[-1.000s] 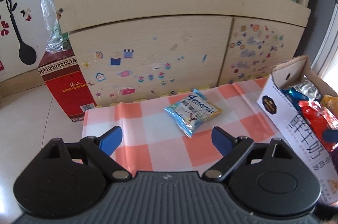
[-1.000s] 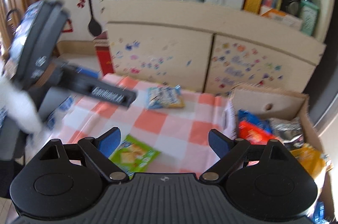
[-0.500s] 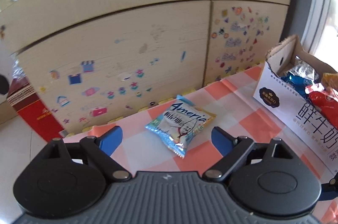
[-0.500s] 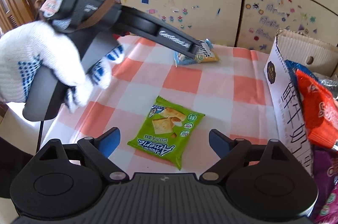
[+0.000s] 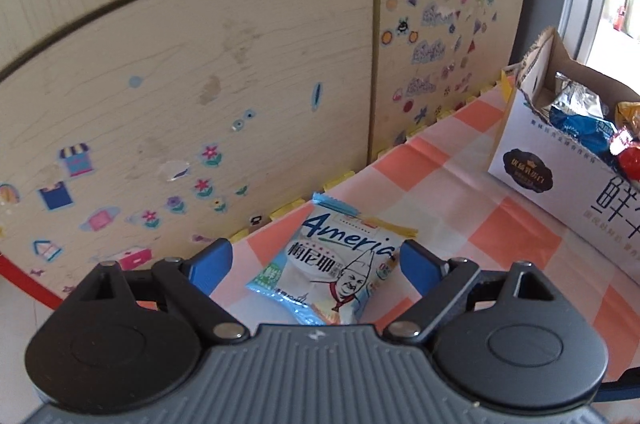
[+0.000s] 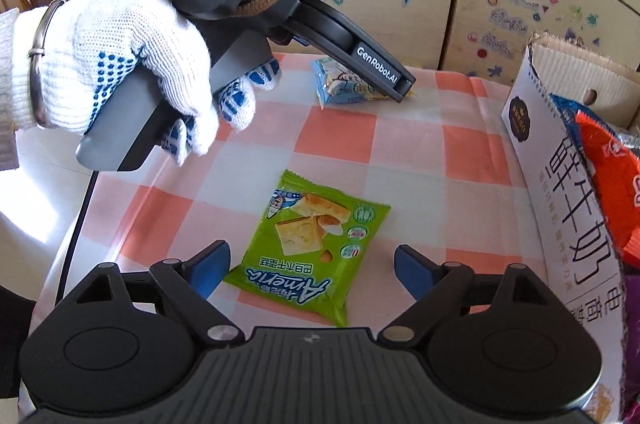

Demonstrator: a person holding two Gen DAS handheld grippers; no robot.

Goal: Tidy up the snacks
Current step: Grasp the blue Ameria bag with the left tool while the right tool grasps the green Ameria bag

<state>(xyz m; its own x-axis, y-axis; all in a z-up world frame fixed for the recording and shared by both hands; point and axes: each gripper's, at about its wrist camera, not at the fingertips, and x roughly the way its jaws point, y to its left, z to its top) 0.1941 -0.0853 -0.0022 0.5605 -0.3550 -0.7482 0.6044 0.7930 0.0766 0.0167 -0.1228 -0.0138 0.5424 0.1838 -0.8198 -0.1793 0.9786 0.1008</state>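
Blue-padded fingers [image 5: 210, 270] of the left gripper [image 5: 316, 270] are spread wide on either side of a pale blue foil snack packet printed with a chef's face [image 5: 332, 272], which lies flat on the orange-and-white checked tablecloth [image 5: 452, 192] close to a sticker-covered pale wooden cabinet door [image 5: 192, 72]; the pads are not pressed against the wrapper. On the right gripper [image 6: 312, 266] the jaws are closing, yet they are seen still well apart, with a green cracker packet [image 6: 308, 248] lying on the cloth between them and untouched. From the right wrist view, a white knitted glove with blue dots [image 6: 120, 64] is seen wrapped around the left tool's handle. An open white cardboard box with black characters [image 6: 560, 192], filled with bright wrappers, is set at the right edge of the cloth.
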